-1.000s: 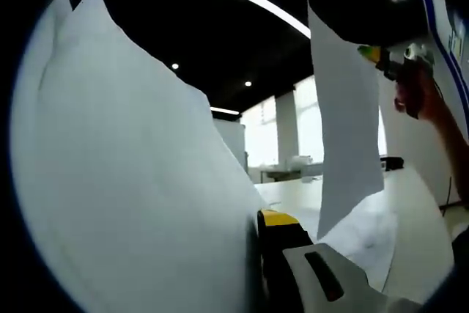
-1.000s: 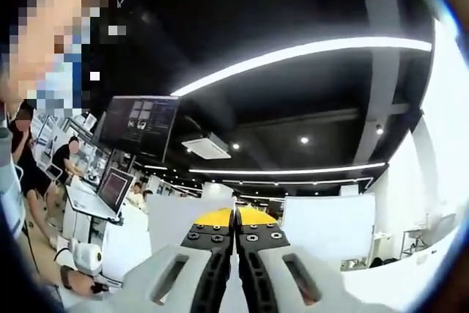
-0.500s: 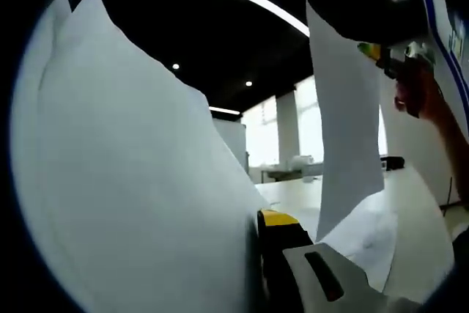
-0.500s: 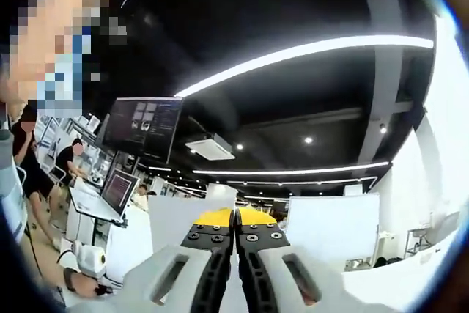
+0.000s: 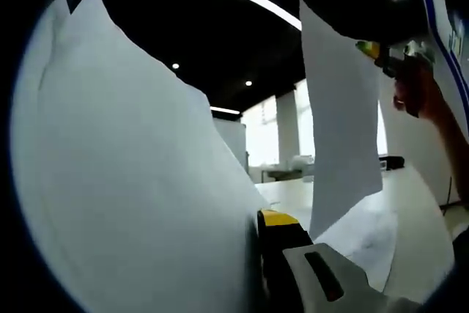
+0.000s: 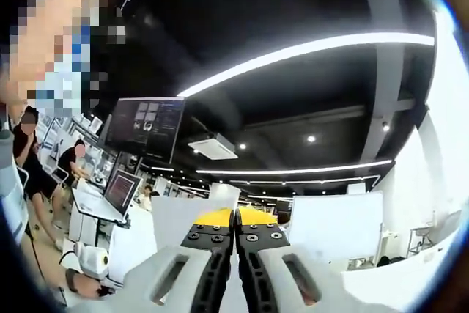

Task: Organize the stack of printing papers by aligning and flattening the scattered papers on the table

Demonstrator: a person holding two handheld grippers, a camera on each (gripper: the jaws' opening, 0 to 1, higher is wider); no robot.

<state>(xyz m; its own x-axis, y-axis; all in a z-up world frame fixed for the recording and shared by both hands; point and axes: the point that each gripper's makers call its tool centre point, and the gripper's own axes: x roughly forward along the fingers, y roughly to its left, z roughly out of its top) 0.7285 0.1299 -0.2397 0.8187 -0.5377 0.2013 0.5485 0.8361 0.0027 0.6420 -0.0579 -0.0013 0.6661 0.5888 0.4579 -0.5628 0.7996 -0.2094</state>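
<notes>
A large white sheet of paper (image 5: 139,181) stands upright against my left gripper (image 5: 258,218) and hides its left jaw. The yellow-tipped right jaw presses on the sheet, so the gripper is shut on it. At the upper right, my right gripper (image 5: 374,50) holds a second sheet (image 5: 341,122) by its top edge, and the sheet hangs down over the table. More loose papers (image 5: 366,236) lie flat on the white table (image 5: 418,210). In the right gripper view my right gripper (image 6: 236,214) points up at the ceiling, shut, with the thin sheet edge-on between the jaws.
A person's hand (image 5: 416,89) grips the right gripper. Desks with a monitor (image 6: 143,126), a laptop (image 6: 121,190) and seated people (image 6: 26,155) stand at the left. White panels (image 6: 333,225) rise behind the jaws. Ceiling light strips (image 6: 308,53) run overhead.
The hanging sheet in the right gripper has drifted slightly left in the left gripper view. Both grippers keep their hold.
</notes>
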